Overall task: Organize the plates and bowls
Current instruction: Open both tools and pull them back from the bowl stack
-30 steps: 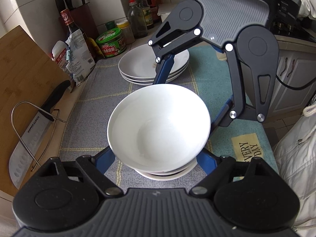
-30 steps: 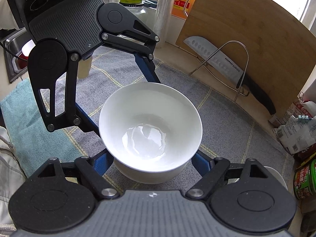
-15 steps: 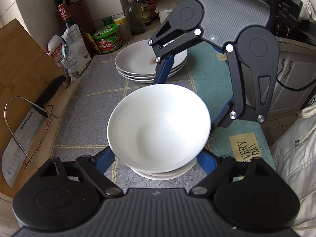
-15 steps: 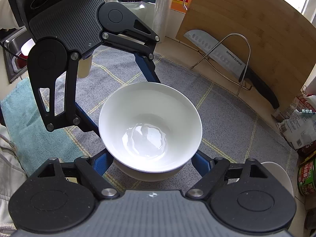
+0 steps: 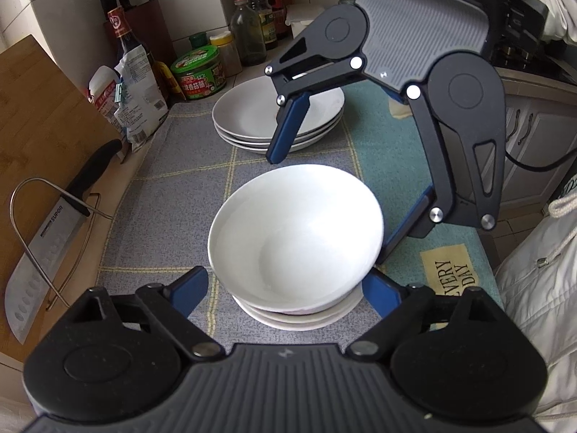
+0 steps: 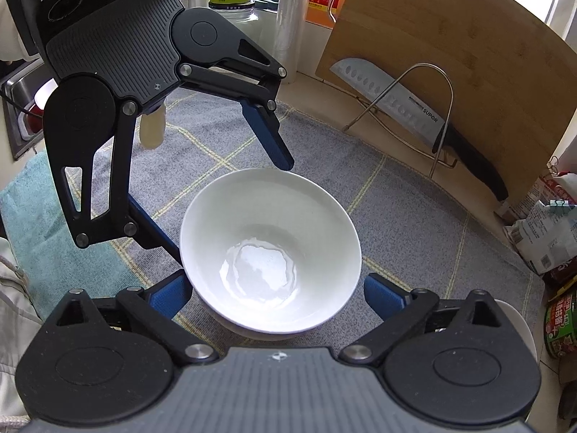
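Observation:
A white bowl (image 5: 295, 234) rests, slightly tilted, on top of a stack of bowls (image 5: 299, 315) on the grey checked mat (image 5: 173, 195). My left gripper (image 5: 285, 276) straddles it from the near side, jaws opening, blue fingers (image 5: 187, 288) just off the bowl's sides. Facing it, my right gripper (image 5: 328, 209) is also opening, one finger lifted over the far rim. In the right wrist view the bowl (image 6: 270, 249) lies between the right gripper (image 6: 276, 281) fingers with gaps either side, and the left gripper (image 6: 232, 213) stands beyond. A stack of white plates (image 5: 252, 115) sits behind.
A wooden cutting board (image 5: 39, 115) and a cleaver (image 5: 43, 245) in a wire rack (image 5: 39, 198) line the left side. Bottles (image 5: 252, 36), a green tin (image 5: 198, 72) and bags stand by the wall. A teal mat (image 5: 389, 166) lies right. A sink (image 6: 21, 108) shows at far left.
Both grippers' jaws have spread, the right one much more, and their fingers have come off the bowl. The bowl now sits on the stack by itself.

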Demonstrator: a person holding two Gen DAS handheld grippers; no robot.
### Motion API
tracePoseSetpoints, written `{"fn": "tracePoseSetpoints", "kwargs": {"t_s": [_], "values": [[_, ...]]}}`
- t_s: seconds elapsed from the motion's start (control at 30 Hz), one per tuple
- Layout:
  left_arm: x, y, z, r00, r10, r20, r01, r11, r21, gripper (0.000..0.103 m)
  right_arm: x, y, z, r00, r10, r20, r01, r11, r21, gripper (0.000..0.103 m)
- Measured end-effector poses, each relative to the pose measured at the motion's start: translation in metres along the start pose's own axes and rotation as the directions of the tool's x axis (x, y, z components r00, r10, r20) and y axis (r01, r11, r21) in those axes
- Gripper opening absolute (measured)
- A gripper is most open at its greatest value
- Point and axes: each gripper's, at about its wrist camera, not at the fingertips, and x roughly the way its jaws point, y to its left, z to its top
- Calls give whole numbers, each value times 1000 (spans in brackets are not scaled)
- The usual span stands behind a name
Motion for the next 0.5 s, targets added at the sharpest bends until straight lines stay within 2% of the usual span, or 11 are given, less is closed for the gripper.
{"fn": "tracePoseSetpoints", "kwargs": {"t_s": [0.33,0.5], "values": [[-31,-8,0,997,44,70,-44,999,0,95,-1,6,-3,1000,-26,6,26,1000,13,103],[-40,-2,-7,991,66,113,-50,989,-137,95,-5,9,-9,998,-65,22,63,996,57,103]]}}
